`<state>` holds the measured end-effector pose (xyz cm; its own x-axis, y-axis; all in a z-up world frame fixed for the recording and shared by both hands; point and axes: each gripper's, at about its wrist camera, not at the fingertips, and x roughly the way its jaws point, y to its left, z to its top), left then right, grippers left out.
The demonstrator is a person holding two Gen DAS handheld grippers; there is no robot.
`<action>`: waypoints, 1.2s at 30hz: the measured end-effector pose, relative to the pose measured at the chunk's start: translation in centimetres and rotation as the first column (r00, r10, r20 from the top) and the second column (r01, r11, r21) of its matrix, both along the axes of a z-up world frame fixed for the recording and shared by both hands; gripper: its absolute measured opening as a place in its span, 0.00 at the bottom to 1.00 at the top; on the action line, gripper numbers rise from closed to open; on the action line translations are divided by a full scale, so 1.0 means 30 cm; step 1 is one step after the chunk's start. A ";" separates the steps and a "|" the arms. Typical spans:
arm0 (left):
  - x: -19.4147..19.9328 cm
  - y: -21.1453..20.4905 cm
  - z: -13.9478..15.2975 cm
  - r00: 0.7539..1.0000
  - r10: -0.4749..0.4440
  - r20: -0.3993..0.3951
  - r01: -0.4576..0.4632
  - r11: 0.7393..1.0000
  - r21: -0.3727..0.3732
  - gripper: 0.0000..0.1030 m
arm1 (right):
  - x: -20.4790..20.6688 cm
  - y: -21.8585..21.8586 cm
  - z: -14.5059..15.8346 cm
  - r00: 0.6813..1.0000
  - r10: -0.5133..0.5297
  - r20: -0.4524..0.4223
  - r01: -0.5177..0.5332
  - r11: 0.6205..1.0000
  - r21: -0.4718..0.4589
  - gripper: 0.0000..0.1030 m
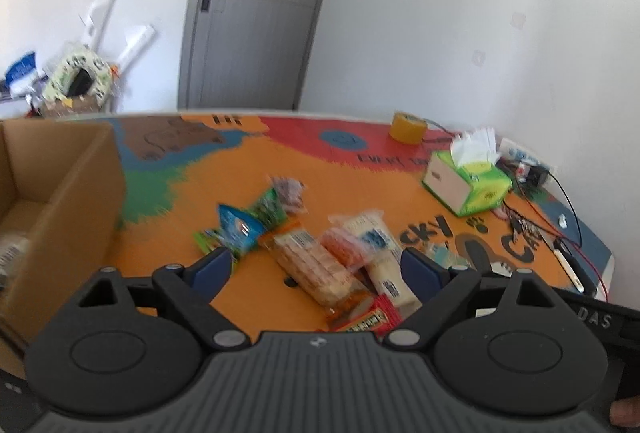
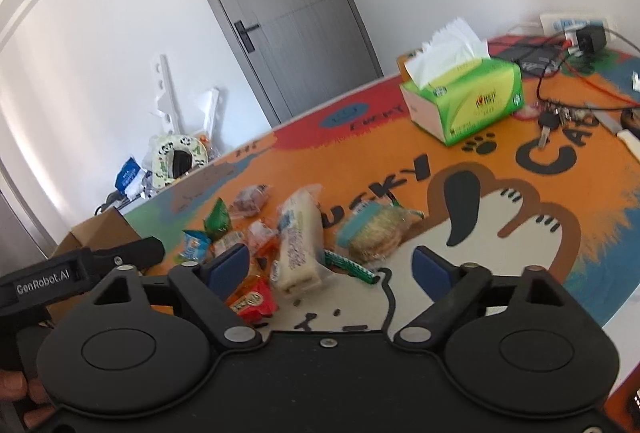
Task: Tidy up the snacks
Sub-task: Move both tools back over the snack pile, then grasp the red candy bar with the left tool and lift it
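Snacks [image 1: 320, 253] lie in a loose heap on the orange part of a cartoon-printed table mat [image 1: 248, 169], their packets overlapping. The longest, a pale cracker sleeve [image 1: 316, 269], runs diagonally from upper left to lower right in the left wrist view, beside a white packet [image 1: 380, 253] on much the same slant; in the right wrist view that white packet [image 2: 298, 245] stands nearly upright in the frame. The left gripper [image 1: 316, 265] hangs over the heap with jaws spread, touching nothing; the right gripper [image 2: 332, 265] is likewise released, with no packet pressed between its pads. Only the left view shows the inside of the cardboard box [image 1: 60, 201] at the left and a tape roll [image 1: 408, 127]. Only the right view shows a round wrapped biscuit [image 2: 376, 233], keys [image 2: 548, 121] and the tissue box's [image 2: 468, 97] full front.
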<state>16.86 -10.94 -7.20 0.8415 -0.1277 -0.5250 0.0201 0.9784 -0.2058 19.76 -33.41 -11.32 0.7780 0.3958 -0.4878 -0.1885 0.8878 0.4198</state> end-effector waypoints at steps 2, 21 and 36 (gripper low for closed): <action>0.017 -0.015 -0.026 0.999 -0.022 -0.028 0.021 1.000 -0.009 0.86 | 0.005 -0.002 -0.012 1.000 -0.004 -0.016 0.004 1.000 -0.003 0.83; 0.042 -0.134 -0.171 0.986 -0.115 -0.125 0.116 0.993 0.006 0.64 | -0.033 -0.047 -0.049 0.999 -0.029 -0.045 0.028 0.999 -0.022 0.83; -0.013 -0.095 -0.144 0.984 -0.149 -0.096 0.147 0.989 -0.023 0.17 | -0.036 -0.005 -0.046 0.999 -0.007 -0.040 0.006 1.000 -0.026 0.83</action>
